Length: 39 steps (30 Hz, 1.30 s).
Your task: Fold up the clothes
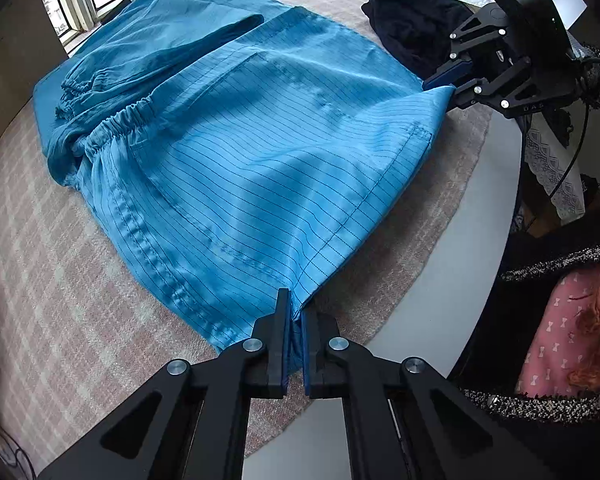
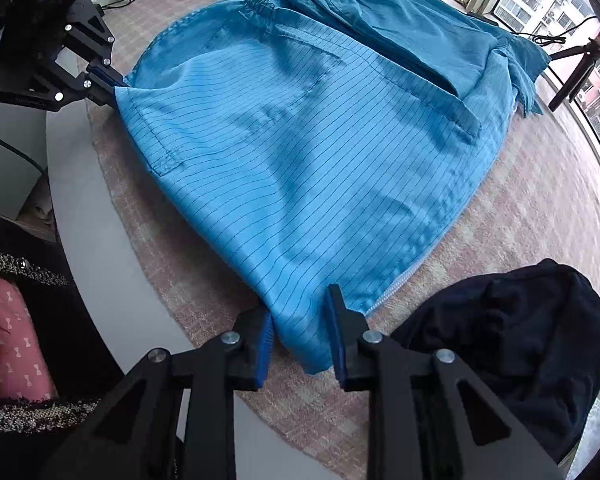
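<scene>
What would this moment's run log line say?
left claw: shut on blue striped garment hem corner | right claw: straddling other corner, pads apart

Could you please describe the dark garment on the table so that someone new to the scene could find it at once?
Start at the round table with its pinkish checked cloth, where a large blue striped garment lies spread out. Beside that garment's near corner, just past the right gripper, sits a crumpled dark navy garment. It is the only dark, bunched-up, unstriped piece there.
</scene>
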### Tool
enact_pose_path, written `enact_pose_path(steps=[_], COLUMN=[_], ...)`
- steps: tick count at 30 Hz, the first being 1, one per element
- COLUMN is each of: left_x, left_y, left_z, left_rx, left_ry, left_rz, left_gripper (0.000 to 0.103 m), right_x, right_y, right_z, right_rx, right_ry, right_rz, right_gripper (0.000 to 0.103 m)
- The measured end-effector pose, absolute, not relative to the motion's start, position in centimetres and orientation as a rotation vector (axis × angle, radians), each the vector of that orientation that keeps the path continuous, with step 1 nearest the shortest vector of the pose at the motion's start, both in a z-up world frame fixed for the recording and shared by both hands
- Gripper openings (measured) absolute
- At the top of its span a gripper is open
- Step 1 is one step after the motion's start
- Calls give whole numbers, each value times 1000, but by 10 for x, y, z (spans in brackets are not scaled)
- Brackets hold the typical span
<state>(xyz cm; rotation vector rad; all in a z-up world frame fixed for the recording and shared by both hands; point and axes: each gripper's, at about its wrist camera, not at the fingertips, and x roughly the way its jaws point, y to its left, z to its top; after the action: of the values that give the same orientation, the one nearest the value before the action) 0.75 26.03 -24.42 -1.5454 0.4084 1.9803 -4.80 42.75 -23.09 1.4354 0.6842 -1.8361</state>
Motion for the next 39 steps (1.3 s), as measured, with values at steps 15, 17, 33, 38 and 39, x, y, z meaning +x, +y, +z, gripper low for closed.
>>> enact_pose_path(steps=[15,17,33,38,39], left_x=[-164,-203,-414,-408,-401], left_y=[211,202,166,146,141], left_z=[-87,-97,-261,-232,-222], left_rx=[-1258,-1286,-1647,-1587,-1563], left_ry=[669,665,491,434,432], left_rz=[2403,2412,2260,2371,2400], left_gripper=[2,2,20,23,22], right_x=[-196,-238,-460,-450,-440], right_y=[415,404,380,413,419], right_z=[-64,-72,-225,-187,-175], right_rx=[1142,1146,1393,1351,1317], right_ry=[643,614,731,600,588], right_rz=[-2131,-2175,-2250,-2364,-2390], right_gripper=[7,7,8,31,34])
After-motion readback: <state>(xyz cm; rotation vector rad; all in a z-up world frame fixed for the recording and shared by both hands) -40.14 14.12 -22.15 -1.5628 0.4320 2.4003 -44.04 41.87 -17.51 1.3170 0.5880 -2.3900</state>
